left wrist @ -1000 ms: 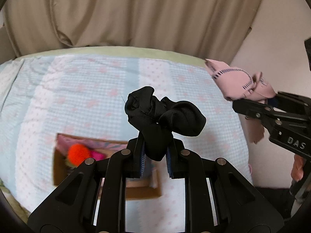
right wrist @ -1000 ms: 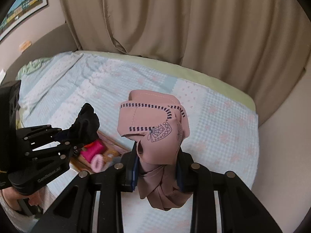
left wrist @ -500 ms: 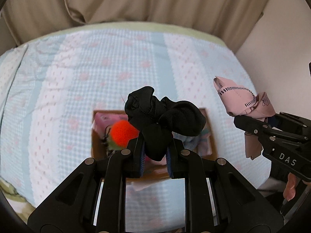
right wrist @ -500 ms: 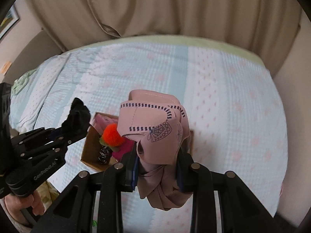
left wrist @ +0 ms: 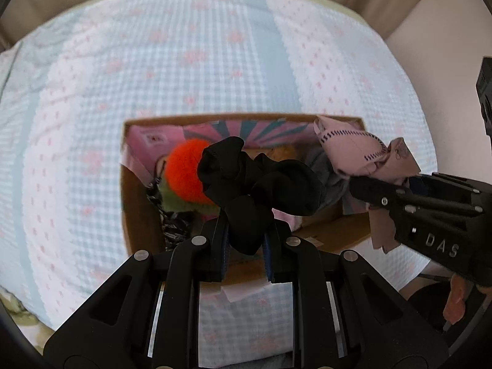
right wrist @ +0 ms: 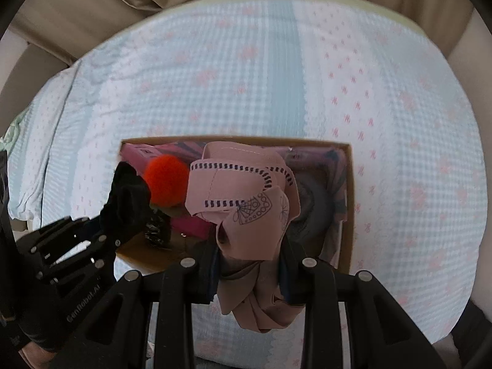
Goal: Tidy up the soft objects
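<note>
Left wrist view: a black cloth (left wrist: 261, 181), bunched and crumpled, is pinched between the closed jaws of the left gripper (left wrist: 246, 246) at lower centre, above an open box (left wrist: 138, 209) set on a checked bedspread (left wrist: 184, 61). An orange pompom (left wrist: 181, 175) is seen inside the box. At right, a pink cloth (left wrist: 356, 153) is carried by the right gripper (left wrist: 369, 190). The depositing step is judged to be in hand; lowering over the box and release are called for next.

Right wrist view: the pink cloth (right wrist: 243, 203), folded, with dark stitching, is clamped at lower centre by the right gripper (right wrist: 249, 273) over the box (right wrist: 347, 200). The black cloth (right wrist: 126, 203) is held at left.
</note>
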`<state>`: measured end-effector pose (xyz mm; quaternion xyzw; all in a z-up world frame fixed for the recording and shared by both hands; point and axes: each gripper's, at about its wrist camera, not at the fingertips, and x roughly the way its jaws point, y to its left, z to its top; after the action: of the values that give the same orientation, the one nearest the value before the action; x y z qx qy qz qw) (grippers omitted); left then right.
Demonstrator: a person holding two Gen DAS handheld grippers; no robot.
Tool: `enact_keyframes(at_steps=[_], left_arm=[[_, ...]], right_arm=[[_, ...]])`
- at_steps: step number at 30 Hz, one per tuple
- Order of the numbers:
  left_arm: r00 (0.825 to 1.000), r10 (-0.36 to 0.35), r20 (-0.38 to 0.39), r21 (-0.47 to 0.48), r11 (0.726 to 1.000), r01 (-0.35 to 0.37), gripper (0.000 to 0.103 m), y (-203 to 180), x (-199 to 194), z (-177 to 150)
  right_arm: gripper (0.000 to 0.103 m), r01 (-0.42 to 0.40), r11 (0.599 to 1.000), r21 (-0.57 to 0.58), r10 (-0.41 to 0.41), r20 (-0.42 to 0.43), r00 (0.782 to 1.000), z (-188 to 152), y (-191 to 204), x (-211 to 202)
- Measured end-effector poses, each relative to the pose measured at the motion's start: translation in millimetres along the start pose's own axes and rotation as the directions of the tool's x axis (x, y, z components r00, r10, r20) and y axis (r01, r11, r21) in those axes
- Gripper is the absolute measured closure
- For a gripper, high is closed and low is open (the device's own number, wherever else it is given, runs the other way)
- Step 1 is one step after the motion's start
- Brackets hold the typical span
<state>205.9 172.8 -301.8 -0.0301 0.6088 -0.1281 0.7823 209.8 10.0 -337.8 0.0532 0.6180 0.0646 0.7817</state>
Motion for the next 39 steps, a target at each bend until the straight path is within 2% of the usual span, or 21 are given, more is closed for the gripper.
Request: enact_keyframes(at_steps=[5, 11, 12, 13, 14, 15, 17, 19, 21, 30, 39], left_arm=[[0.998, 0.013, -0.054, 0.05, 0.999, -0.01, 0.088, 5.3, 37.8, 1.9], [0.996, 0.019, -0.091, 0.102, 0.995, -0.01, 0.088, 5.3, 60.3, 1.1], [0.996, 0.009, -0.088, 0.12, 0.993, 0.002, 0.085, 3.7, 59.8, 1.1], [0.997, 0.012, -0.083, 0.147, 0.989, 0.001, 0.078, 0.9, 59.4, 0.8], [0.996, 0.021, -0.088, 0.164, 0.986, -0.006, 0.046, -0.8, 60.5, 0.5], [0.995, 0.028, -0.096, 0.174, 0.985, -0.011, 0.003, -1.6, 62.0, 0.2], [0.995, 0.041, -0.096, 0.179, 0.984, -0.023, 0.0, -1.1, 62.6, -1.6], [0.996, 0.016, -0.091, 0.166, 0.986, -0.001, 0.0, 2.4, 60.0, -3.0], [0.996, 0.018, -0.092, 0.153, 0.988, -0.004, 0.0, 5.8, 59.7, -4.3], [0.998, 0.029, -0.059, 0.125, 0.992, -0.022, 0.0, 7.1, 42.5, -10.3], [0.998, 0.057, 0.025, 0.101, 0.993, -0.059, 0.0, -6.3, -5.0, -10.6]], right_arm=[[0.075, -0.012, 0.999, 0.037, 0.014, -0.053, 0.998, 10.4, -6.6, 33.3], [0.075, -0.021, 0.999, 0.038, 0.025, -0.113, 0.993, 21.3, -8.9, 59.4], [0.069, -0.026, 0.999, 0.032, 0.03, -0.125, 0.992, 23.5, -9.1, 63.1], [0.062, -0.03, 0.999, 0.027, 0.033, -0.125, 0.992, 25.4, -8.8, 64.9], [0.041, -0.032, 0.999, 0.024, 0.034, -0.118, 0.992, 27.2, -8.7, 64.9], [0.017, -0.034, 0.999, 0.025, 0.036, -0.098, 0.995, 29.1, -9.9, 62.5], [0.0, -0.049, 0.998, 0.04, 0.052, -0.078, 0.996, 30.9, -13.3, 58.5], [0.0, -0.043, 0.997, 0.058, 0.047, -0.071, 0.996, 31.0, -17.5, 54.5], [0.0, -0.027, 0.998, 0.065, 0.032, -0.071, 0.997, 28.1, -20.1, 52.1], [0.0, -0.05, 0.997, 0.061, 0.052, -0.035, 0.998, 18.3, -19.7, 32.6], [0.0, -0.085, 0.996, 0.035, 0.083, 0.073, 0.994, 10.3, -21.6, -28.8]])
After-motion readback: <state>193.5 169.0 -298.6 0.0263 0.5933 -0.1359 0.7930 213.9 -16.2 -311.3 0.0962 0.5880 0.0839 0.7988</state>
